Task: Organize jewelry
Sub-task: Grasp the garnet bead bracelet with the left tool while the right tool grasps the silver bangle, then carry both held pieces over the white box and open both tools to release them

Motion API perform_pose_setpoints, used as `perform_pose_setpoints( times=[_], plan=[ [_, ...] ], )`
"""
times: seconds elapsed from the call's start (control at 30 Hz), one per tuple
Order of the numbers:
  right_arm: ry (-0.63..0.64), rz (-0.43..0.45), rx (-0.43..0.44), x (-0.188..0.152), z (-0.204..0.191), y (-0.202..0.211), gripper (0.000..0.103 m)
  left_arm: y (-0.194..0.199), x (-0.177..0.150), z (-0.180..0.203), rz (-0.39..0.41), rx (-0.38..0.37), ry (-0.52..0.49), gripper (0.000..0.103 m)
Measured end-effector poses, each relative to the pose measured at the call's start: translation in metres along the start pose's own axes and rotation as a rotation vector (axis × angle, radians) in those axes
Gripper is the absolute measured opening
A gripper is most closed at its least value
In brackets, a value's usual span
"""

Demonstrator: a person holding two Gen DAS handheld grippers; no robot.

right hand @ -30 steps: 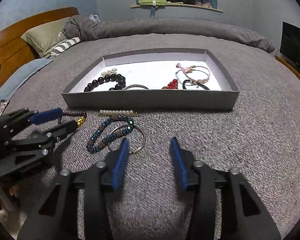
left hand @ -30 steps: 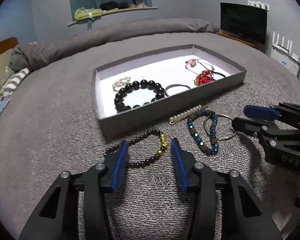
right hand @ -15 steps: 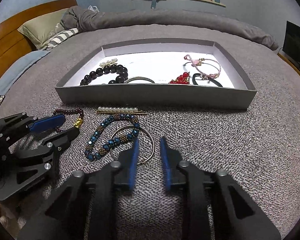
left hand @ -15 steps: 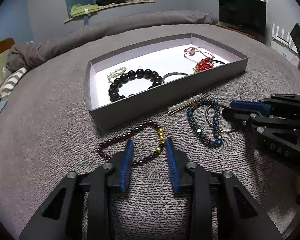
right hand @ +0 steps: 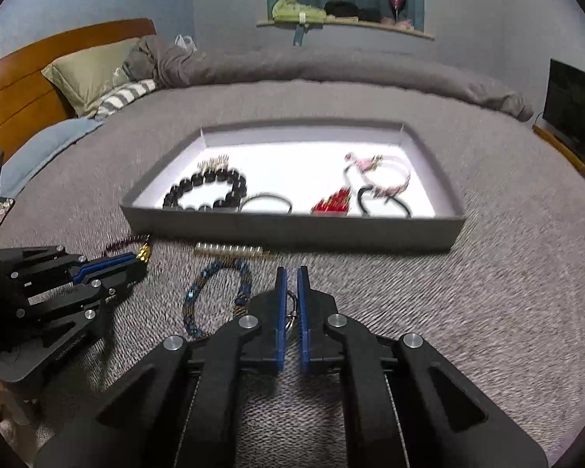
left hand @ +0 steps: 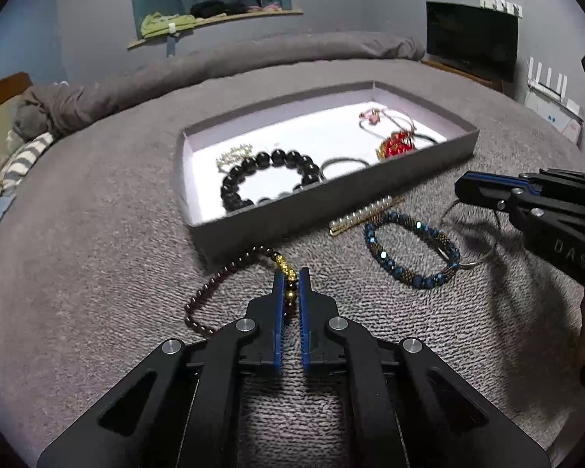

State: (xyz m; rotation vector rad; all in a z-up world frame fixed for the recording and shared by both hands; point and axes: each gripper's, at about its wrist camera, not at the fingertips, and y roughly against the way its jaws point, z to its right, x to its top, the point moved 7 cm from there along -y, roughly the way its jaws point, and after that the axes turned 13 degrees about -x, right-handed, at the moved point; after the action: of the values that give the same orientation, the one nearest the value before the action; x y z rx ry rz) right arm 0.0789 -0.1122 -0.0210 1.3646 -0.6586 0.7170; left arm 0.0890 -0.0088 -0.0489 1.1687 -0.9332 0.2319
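A grey shallow tray (left hand: 331,202) (right hand: 292,230) lies on the bed and holds a black bead bracelet (left hand: 269,175), a red piece (left hand: 396,144) and other jewelry. In front of it lie a dark red bead bracelet (left hand: 222,277), a pearl hair clip (left hand: 364,214) and a blue bead bracelet (left hand: 409,249). My left gripper (left hand: 291,284) is shut on the dark red bracelet at its gold beads. My right gripper (right hand: 291,284) is shut on a thin silver ring (right hand: 291,310), which also shows in the left wrist view (left hand: 475,257).
The grey blanket (left hand: 97,234) covers the bed all round. Pillows (right hand: 93,78) and a wooden headboard (right hand: 23,89) are at the left. A dark screen (left hand: 472,45) stands at the far right. A window shelf (right hand: 343,23) holds clutter.
Both grippers have closed from wide open. The left one has come down onto the dark red bracelet, the right one onto the silver ring.
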Motion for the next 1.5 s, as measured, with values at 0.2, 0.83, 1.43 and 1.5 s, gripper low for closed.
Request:
perform_pose_setpoints(
  times=[0.2, 0.83, 1.43, 1.5],
  plan=[
    [-0.013, 0.035, -0.006, 0.010, 0.009, 0.008, 0.000, 0.009, 0.006, -0.003, 0.032, 0.001, 0.013, 0.007],
    [0.040, -0.135, 0.095, -0.041, -0.009, 0.003, 0.056, 0.002, -0.002, 0.000, -0.008, -0.014, -0.005, 0.007],
    [0.041, -0.047, 0.078, -0.021, -0.001, 0.018, 0.051, 0.021, 0.009, 0.006, 0.056, -0.027, -0.002, 0.007],
    [0.035, -0.037, 0.077, -0.016, 0.003, 0.019, 0.051, 0.025, 0.013, 0.006, 0.065, -0.035, 0.010, 0.007]
  ],
)
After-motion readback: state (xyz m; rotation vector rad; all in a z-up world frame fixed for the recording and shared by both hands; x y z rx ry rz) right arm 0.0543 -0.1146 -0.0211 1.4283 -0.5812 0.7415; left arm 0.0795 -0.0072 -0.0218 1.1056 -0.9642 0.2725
